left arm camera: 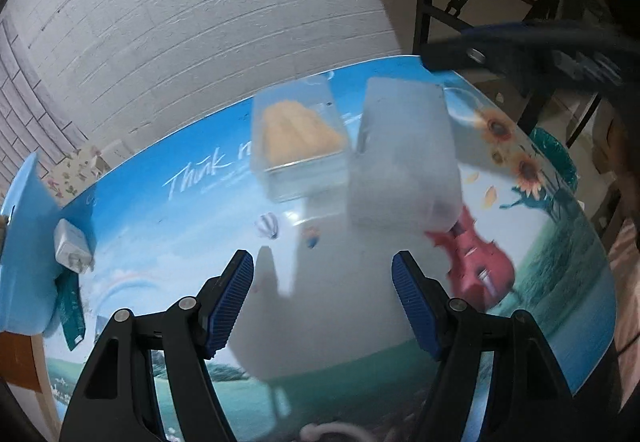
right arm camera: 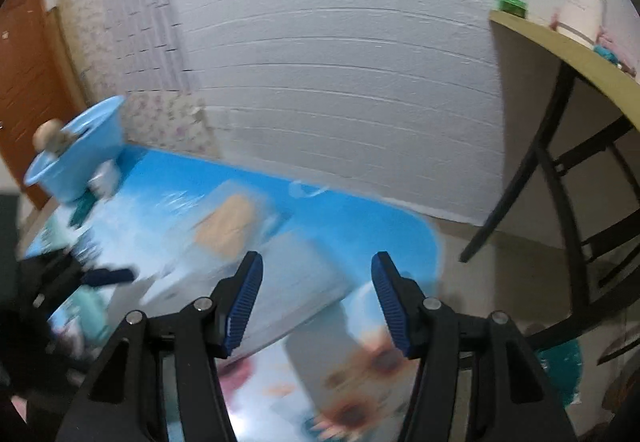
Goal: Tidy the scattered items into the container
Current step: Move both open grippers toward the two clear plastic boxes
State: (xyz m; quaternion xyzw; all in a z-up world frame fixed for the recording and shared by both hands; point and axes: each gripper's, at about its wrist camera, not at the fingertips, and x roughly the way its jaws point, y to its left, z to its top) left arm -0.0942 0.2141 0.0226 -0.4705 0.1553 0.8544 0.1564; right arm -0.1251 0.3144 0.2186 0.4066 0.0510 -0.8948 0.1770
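Left gripper (left arm camera: 322, 296): jaws spread wide, holding nothing, poised above the printed sky-and-sunflower tabletop (left arm camera: 360, 322).
Right gripper (right arm camera: 317, 302): jaws likewise apart and empty, aimed across the same tabletop; this view is motion-blurred.
Just ahead: a clear plastic box with a tan ridged object inside (left arm camera: 298, 140), and beside it a frosted translucent rectangular box (left arm camera: 402, 158).
Farther left: a white plug adapter (left arm camera: 72, 246) and a teal packet (left arm camera: 72, 306) lie against the light-blue plastic basin (left arm camera: 24, 254).
Progress: apparently early-to-middle; something rounded already sits in the basin (right arm camera: 50, 136), while both boxes, adapter and packet remain outside.
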